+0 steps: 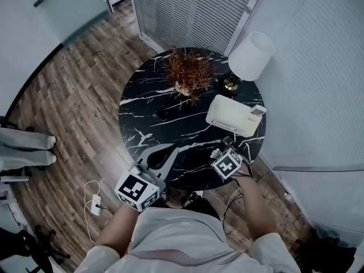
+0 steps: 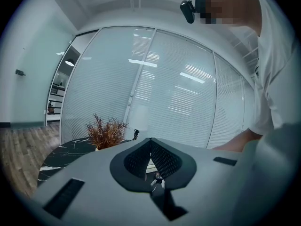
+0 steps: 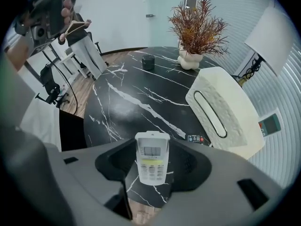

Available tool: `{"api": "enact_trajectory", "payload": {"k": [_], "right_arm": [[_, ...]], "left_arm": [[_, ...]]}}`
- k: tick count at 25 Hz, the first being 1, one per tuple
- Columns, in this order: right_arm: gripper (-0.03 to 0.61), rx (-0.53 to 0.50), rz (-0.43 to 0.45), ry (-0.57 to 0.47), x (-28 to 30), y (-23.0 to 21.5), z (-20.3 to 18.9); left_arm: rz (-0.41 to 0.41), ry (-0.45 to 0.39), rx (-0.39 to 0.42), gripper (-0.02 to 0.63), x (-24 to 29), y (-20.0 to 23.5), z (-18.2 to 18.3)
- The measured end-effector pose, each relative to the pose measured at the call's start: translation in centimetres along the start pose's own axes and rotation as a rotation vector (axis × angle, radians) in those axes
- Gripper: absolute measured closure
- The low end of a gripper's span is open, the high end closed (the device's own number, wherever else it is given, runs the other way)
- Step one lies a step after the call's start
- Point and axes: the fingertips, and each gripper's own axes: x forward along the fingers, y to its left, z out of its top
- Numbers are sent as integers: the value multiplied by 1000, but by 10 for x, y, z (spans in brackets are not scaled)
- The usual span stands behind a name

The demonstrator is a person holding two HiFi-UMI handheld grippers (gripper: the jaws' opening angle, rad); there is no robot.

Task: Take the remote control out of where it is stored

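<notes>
A white remote control [image 3: 151, 161] with a small screen and a yellow strip sits upright between the jaws of my right gripper [image 3: 153, 149], which is shut on it and points steeply down over the near right part of the round black marble table [image 3: 122, 102]. In the head view my right gripper [image 1: 230, 147] hangs just in front of the white box [image 1: 233, 115]. My left gripper [image 1: 169, 151] lies low over the table's near edge, its jaws together with nothing between them; the left gripper view shows its tips [image 2: 151, 142] touching.
The white slotted box [image 3: 221, 109] carries a small pocket with another remote [image 3: 269, 124] on its side. A small dark remote [image 3: 195, 139] lies beside it. A dried plant [image 1: 187, 73], a lamp [image 1: 250, 56] and a dark puck [image 1: 162, 114] stand further back.
</notes>
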Motion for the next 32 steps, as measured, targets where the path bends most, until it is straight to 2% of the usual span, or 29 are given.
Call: {"api": "enact_trajectory", "payload": {"k": [8, 18, 25, 32], "right_arm": [[354, -47, 26, 39, 29, 4, 6], [357, -63, 42, 75, 47, 9, -5], [356, -54, 52, 56, 47, 8, -5], [354, -61, 11, 29, 45, 5, -7]], "left_arm": [[4, 9, -7, 604, 1, 4, -2], [18, 19, -12, 604, 2, 8, -3], [14, 30, -31, 604, 2, 7, -7], [3, 29, -24, 604, 4, 4, -5]]}}
